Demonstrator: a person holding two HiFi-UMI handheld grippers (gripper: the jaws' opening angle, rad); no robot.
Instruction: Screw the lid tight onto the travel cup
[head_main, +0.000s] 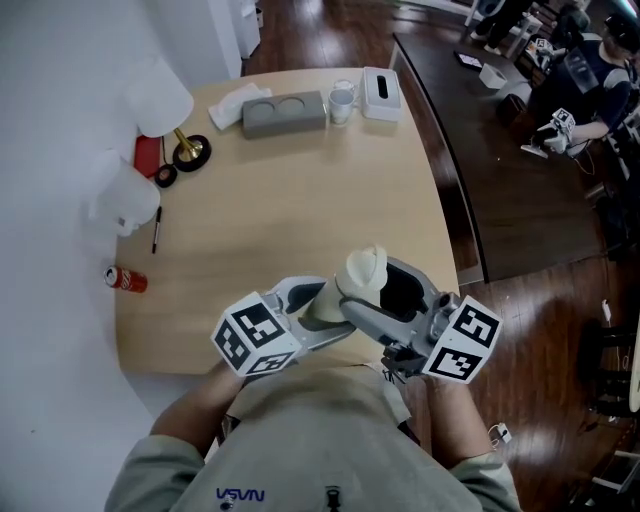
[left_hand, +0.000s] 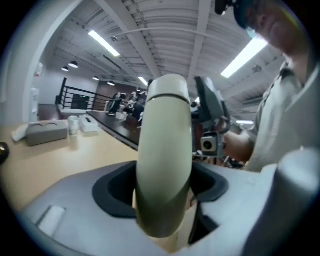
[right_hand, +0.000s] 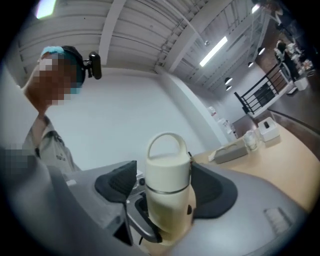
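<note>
Holding the travel cup (head_main: 338, 296) above the 6 o'clock edge of the counter (head_main: 300, 200), the left claw (left_hand: 165, 186) clamps its body while the right claw (right_hand: 168, 186) stands wide around the lid (right_hand: 168, 169); a slip in that lone clamp could drop it.

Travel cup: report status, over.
Left gripper shut on travel cup, held above table. Right gripper open around lid. Lid sits on cup; tightness unclear. Nothing in the way.
</note>
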